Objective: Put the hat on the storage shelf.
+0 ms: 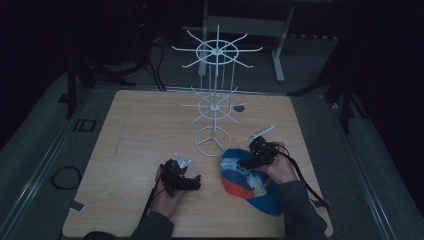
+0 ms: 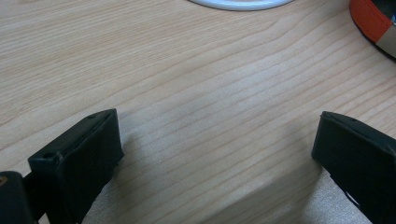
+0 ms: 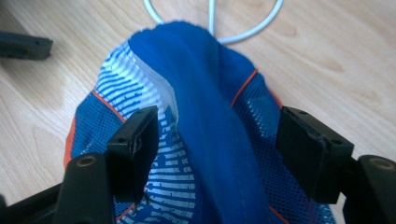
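A blue cap (image 1: 247, 181) with orange trim and a white-striped panel lies on the wooden table (image 1: 130, 150) near the front right. My right gripper (image 1: 245, 162) hangs over it, open, its jaws either side of the raised blue crown (image 3: 210, 130) without closing on it. Just behind the cap stands a white wire display rack (image 1: 215, 95), its ring base (image 1: 211, 141) on the table. My left gripper (image 1: 192, 182) rests low at the front centre, left of the cap; its jaws stand wide apart over bare wood (image 2: 215, 126), holding nothing.
The rack's spokes (image 1: 217, 50) fan out at two levels above the table's middle. The rack's base ring (image 2: 240, 3) and the cap's orange edge (image 2: 371, 21) lie just beyond the left gripper. Dark floor, cables and table legs surround the table.
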`<move>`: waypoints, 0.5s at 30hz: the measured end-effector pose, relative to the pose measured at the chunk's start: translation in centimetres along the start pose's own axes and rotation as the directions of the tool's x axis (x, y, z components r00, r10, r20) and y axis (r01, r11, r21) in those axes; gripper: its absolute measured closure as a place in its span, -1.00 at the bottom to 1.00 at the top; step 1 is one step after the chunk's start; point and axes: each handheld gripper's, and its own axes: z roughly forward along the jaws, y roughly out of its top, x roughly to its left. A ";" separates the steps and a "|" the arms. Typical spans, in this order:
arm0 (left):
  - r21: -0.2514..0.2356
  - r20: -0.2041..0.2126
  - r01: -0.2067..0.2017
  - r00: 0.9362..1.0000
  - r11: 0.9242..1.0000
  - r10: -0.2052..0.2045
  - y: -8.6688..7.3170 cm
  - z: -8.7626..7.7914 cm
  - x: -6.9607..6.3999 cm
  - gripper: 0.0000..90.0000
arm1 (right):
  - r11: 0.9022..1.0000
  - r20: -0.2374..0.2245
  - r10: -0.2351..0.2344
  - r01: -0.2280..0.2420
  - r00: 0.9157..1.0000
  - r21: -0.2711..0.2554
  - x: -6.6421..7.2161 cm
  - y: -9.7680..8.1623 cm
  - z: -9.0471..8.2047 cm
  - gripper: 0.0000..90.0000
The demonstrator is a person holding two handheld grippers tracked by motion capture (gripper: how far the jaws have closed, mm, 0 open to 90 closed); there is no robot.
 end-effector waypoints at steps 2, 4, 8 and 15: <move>0.000 -0.001 0.001 1.000 1.000 -0.001 0.0 0.0 0.0 -0.96 | 1.000 -0.008 0.004 -0.003 1.000 0.021 -0.1 -0.1 0.4 -0.32; 0.000 0.000 -0.001 1.000 1.000 0.001 0.0 0.0 0.0 -0.96 | 0.999 -0.010 0.007 -0.007 1.000 0.036 -0.1 -0.1 0.6 -0.32; 0.001 0.000 -0.001 1.000 1.000 0.001 0.0 0.0 0.0 -0.96 | 0.997 -0.015 0.015 -0.014 1.000 0.074 -0.3 -0.3 1.2 -0.03; -0.001 -0.001 0.001 1.000 1.000 -0.001 0.0 0.0 0.0 -0.96 | 0.997 -0.052 -0.007 0.011 0.999 0.074 -0.2 -0.5 1.1 0.85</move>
